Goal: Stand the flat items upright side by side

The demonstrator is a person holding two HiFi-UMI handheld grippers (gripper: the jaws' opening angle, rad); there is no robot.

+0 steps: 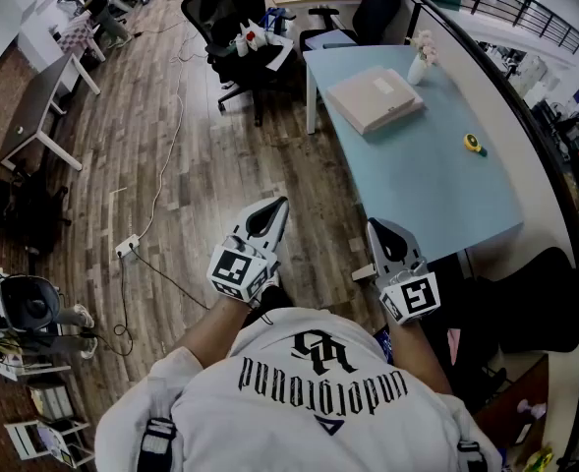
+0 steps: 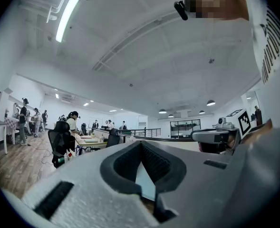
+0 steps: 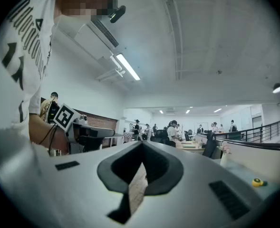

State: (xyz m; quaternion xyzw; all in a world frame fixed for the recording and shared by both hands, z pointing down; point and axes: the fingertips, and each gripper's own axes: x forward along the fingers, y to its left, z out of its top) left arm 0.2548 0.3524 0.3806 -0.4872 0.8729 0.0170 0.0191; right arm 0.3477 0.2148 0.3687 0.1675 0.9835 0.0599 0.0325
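Note:
A stack of flat beige items (image 1: 376,99) lies on the light blue table (image 1: 436,195), towards its far end. Both grippers are held level close to my body, well short of the stack, over the wood floor and the table's near corner. My left gripper (image 1: 272,209) is shut with nothing between its jaws, and its closed tips (image 2: 140,144) show the same in the left gripper view. My right gripper (image 1: 380,228) is likewise shut and empty, with its tips (image 3: 142,145) meeting in the right gripper view.
A yellow tape measure (image 1: 475,145) and a small vase of flowers (image 1: 422,59) are on the table. Black office chairs (image 1: 232,18) stand beyond it, another chair (image 1: 545,303) is at my right. A power strip (image 1: 127,246) and cables lie on the floor.

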